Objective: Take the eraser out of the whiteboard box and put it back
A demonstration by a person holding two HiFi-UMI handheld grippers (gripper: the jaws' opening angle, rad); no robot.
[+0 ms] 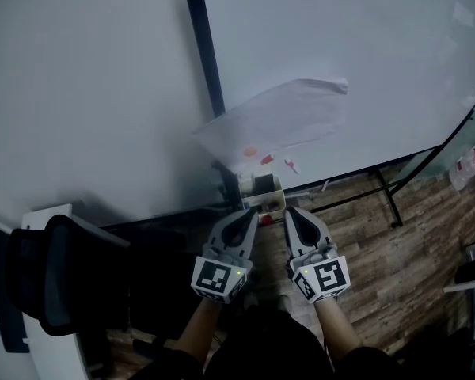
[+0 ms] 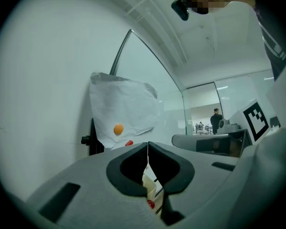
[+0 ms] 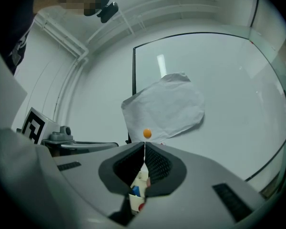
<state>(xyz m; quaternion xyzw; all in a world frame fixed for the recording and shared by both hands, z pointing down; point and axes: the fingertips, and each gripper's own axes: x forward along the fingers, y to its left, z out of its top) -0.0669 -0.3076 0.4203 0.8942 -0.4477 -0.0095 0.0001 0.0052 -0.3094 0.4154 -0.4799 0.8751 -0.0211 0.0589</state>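
Observation:
A small white whiteboard box (image 1: 271,185) hangs at the whiteboard's lower edge, with a dark item in it that I cannot identify as the eraser. In the head view my left gripper (image 1: 252,211) and right gripper (image 1: 288,210) sit side by side just below the box, both pointing at it. Both are shut with nothing between the jaws. The left gripper (image 2: 148,145) shows its tips touching, with the box (image 2: 150,187) below them. Beneath the closed tips of the right gripper (image 3: 144,144), the box (image 3: 136,200) holds a small blue item (image 3: 135,191).
A crumpled paper sheet (image 1: 279,120) is pinned to the whiteboard (image 1: 364,62) by an orange magnet (image 1: 251,151) and red ones. A black office chair (image 1: 59,283) stands at the left. The board's black stand leg (image 1: 389,198) rests on the wooden floor at the right.

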